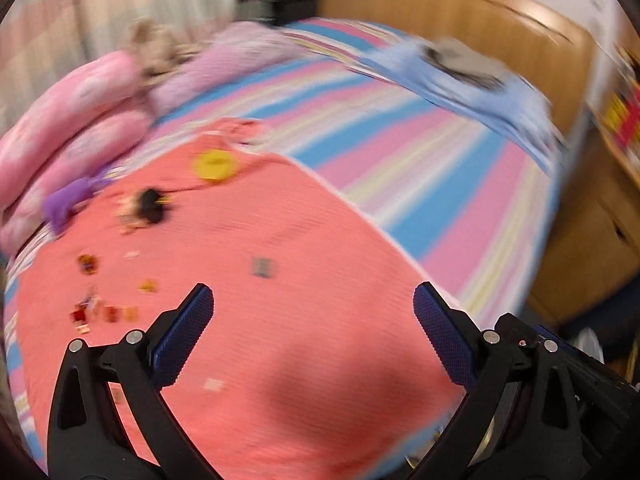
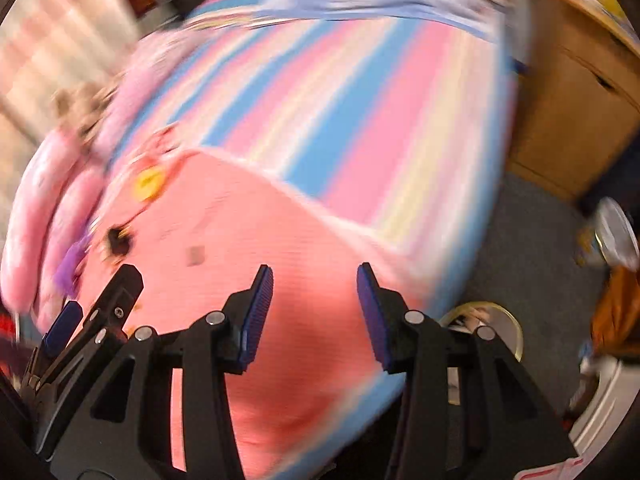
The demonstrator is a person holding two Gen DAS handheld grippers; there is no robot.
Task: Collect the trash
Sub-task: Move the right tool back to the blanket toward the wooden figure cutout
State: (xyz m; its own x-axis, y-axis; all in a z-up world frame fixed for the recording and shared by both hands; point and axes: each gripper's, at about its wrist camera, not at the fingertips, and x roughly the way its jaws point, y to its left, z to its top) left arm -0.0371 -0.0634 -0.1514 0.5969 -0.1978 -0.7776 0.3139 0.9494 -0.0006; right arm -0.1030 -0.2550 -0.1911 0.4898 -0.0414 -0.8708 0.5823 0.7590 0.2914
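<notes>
Ribbed coral blanket (image 1: 280,280), scattered scraps (image 1: 100,312)

A bedroom in a home, motion-blurred in both views. A bed (image 1: 400,152) fills most of each frame, made up with a sheet striped in pink, blue and pale yellow, and a coral-pink blanket (image 1: 280,300) spread over its near part. Rolled pink bedding (image 1: 80,112) lies along the left edge. A curved wooden headboard (image 1: 460,12) stands at the upper right of the left wrist view, with pale checked curtains (image 1: 100,0) at upper left. In the right wrist view, a wooden bedside cabinet (image 2: 568,120) stands at right on grey carpet (image 2: 532,240).
</notes>
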